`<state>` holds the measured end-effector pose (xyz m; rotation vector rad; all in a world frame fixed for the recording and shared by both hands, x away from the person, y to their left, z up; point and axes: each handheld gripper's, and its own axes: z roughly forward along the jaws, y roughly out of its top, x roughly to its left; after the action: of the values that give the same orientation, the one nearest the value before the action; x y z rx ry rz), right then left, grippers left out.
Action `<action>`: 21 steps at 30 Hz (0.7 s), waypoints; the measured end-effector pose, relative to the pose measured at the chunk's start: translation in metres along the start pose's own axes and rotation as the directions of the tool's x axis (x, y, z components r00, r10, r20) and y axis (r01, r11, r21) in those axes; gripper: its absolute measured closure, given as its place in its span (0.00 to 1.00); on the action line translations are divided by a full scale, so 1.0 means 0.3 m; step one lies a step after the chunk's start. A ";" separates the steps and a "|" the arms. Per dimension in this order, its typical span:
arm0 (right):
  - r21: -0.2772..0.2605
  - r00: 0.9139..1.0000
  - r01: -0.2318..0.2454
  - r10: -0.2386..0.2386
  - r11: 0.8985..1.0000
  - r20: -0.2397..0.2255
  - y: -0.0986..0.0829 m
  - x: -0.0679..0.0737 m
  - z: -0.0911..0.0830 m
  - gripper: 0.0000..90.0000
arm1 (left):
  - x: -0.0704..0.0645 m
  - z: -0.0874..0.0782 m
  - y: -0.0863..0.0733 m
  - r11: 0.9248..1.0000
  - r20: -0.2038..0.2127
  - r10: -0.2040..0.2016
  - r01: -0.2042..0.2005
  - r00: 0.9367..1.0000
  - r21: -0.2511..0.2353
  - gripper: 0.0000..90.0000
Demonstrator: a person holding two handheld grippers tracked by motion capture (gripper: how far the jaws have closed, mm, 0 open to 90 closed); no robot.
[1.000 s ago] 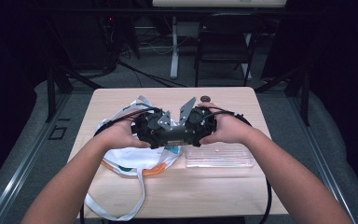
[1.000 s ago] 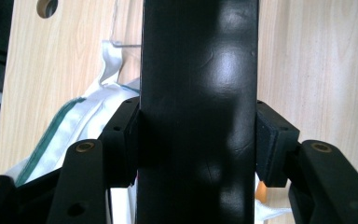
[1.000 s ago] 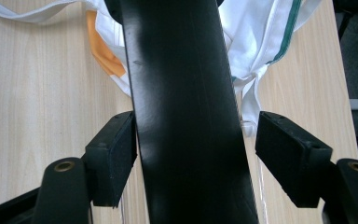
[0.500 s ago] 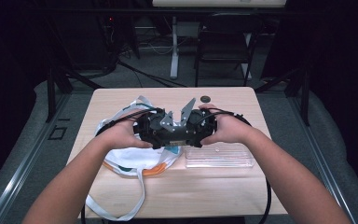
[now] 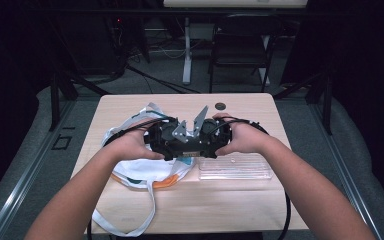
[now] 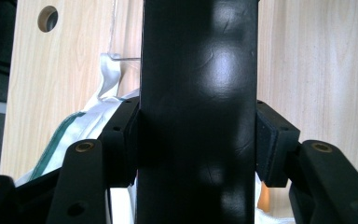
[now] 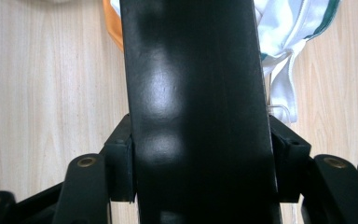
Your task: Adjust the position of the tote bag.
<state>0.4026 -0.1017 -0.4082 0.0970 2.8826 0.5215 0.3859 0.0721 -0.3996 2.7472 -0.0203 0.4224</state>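
Two hands hold my grippers nose to nose above the middle of the wooden table (image 5: 260, 200). The left gripper (image 5: 179, 142) and the right gripper (image 5: 203, 141) meet under their grey three-cornered plates. In the left gripper view a wide, glossy black bar (image 6: 198, 93) runs up between the jaws, and both pads (image 6: 121, 140) press on its sides, so this gripper (image 6: 198, 144) is shut on it. The right gripper (image 7: 198, 158) clamps the same kind of black bar (image 7: 193, 84) between its pads (image 7: 291, 154). What the bar belongs to is hidden.
A white cloth bag (image 5: 145, 172) with green trim and an orange patch lies under the left hand, its strap (image 5: 125, 220) trailing to the front edge. A clear plastic tray (image 5: 235, 169) lies under the right hand. A round hole (image 5: 220, 105) marks the far side.
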 end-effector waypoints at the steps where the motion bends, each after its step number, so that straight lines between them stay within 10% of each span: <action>1: 0.007 1.000 0.004 -0.004 1.000 0.001 0.001 0.000 0.000 0.44 | -0.001 0.002 -0.001 1.000 0.002 -0.004 0.004 1.000 -0.002 0.48; 21: -0.015 1.000 -0.004 0.003 1.000 -0.009 -0.008 0.005 -0.008 0.46 | 0.018 0.013 -0.010 0.998 0.051 -0.041 0.042 0.998 -0.035 0.46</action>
<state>0.4005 -0.1046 -0.4071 0.0976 2.8871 0.5461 0.3924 0.0738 -0.4025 2.7175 0.0163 0.3384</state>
